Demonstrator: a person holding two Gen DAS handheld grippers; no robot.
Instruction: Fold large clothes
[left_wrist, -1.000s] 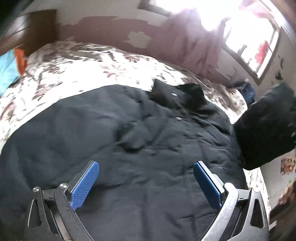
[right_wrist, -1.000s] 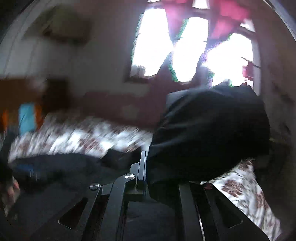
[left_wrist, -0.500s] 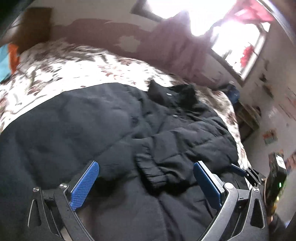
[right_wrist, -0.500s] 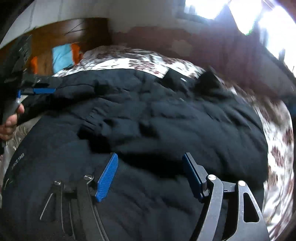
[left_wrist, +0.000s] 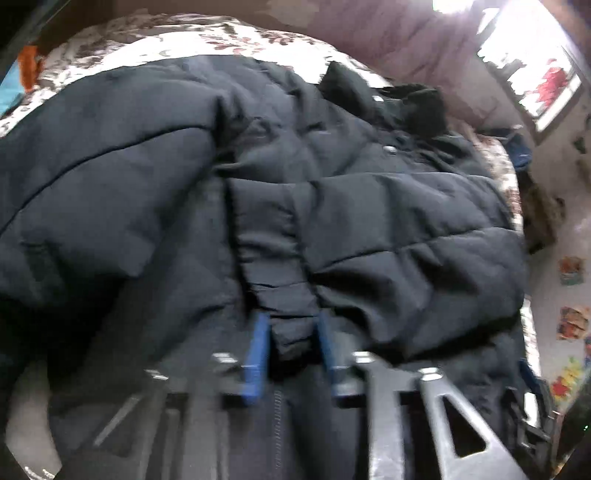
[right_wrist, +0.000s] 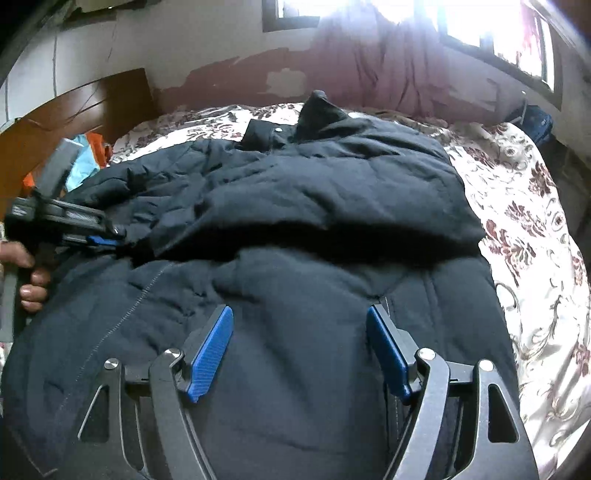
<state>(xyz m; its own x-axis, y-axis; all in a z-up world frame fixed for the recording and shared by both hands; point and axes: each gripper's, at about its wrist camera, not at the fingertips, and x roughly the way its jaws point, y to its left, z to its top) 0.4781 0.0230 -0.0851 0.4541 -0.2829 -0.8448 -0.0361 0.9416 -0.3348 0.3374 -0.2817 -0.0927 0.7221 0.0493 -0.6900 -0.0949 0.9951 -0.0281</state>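
On the flowery bed (right_wrist: 524, 236), the left gripper (left_wrist: 291, 343) pinched the black coat's (right_wrist: 314, 206) sleeve cuff (left_wrist: 288, 317) at 6 o'clock, while the right gripper (right_wrist: 301, 347) stayed wide open, holding nothing.

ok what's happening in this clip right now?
A person is folding a large black padded jacket spread on a floral bedspread. The left tool is shut on the gathered cuff of the jacket sleeve that lies across the jacket's front. The right tool hangs open above the lower part of the jacket, holding nothing. The jacket's bottom half is not yet folded.
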